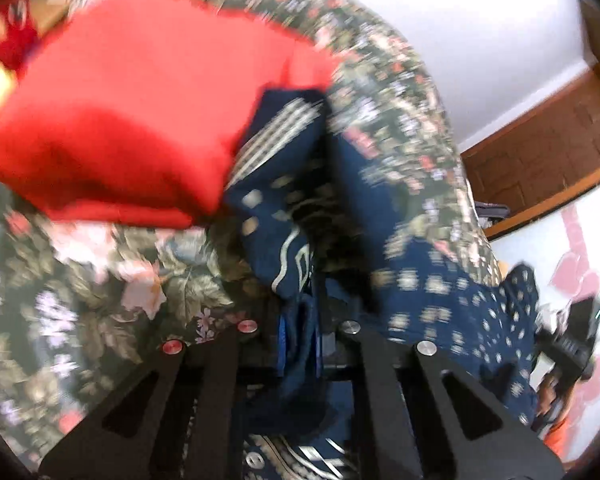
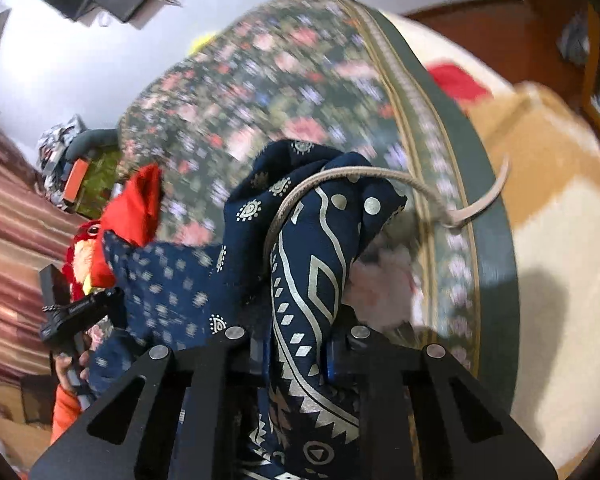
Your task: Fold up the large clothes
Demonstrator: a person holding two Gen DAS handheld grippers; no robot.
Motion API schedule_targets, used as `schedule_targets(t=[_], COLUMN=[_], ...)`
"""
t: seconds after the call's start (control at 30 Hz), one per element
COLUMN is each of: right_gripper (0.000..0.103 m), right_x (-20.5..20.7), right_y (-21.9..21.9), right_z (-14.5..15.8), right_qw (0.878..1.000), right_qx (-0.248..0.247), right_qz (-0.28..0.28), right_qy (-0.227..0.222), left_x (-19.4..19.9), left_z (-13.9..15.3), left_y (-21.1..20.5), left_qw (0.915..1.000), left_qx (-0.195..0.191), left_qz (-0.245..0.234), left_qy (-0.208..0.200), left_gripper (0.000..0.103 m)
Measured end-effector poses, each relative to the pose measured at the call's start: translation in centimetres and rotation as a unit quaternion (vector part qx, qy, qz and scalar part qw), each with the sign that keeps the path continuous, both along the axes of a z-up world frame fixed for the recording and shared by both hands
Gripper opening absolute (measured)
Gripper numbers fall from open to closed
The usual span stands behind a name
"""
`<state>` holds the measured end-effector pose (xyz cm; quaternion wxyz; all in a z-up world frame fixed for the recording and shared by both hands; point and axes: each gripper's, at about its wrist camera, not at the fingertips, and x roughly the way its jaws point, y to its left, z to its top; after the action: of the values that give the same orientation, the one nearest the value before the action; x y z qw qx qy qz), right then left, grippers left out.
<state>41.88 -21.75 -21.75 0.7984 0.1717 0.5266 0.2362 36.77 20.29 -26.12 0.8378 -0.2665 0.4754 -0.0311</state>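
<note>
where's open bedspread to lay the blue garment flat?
Free: floral bedspread below the red stack, and the stretch beyond the blue garment up to the green border. Crowded: around the red stack. Both grippers grip the garment.

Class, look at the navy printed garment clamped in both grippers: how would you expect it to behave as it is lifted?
Probably floppy: the navy garment bunches and drapes from the right gripper. Likely light, since thin folds sag between it and the left gripper. Its drawstring dangles loose and may snag.
</note>
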Motion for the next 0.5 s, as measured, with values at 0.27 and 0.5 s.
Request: schedule_targets(t=[0.27,0.5], right_gripper=[0.016,0.016], right_x=[2.2,6.8], right_y=[3.1,4.7], right_z=[6.3,7.8], right_qw=[0.996,0.993], right_qx=[-0.010,-0.018], right_qz=[0.023,0.018], right_qy=[-0.089,-0.119], left_x=[-1.5,1.7], left_z=[9.0,11.2], left_y=[-1.9,-0.1], left_qw=[0.9943,0.9909], left_qx=[0.050,0.060], left_qz=[-0.021,0.016], left_qy=[-0.092,-0.119], left_gripper=[0.008,0.008])
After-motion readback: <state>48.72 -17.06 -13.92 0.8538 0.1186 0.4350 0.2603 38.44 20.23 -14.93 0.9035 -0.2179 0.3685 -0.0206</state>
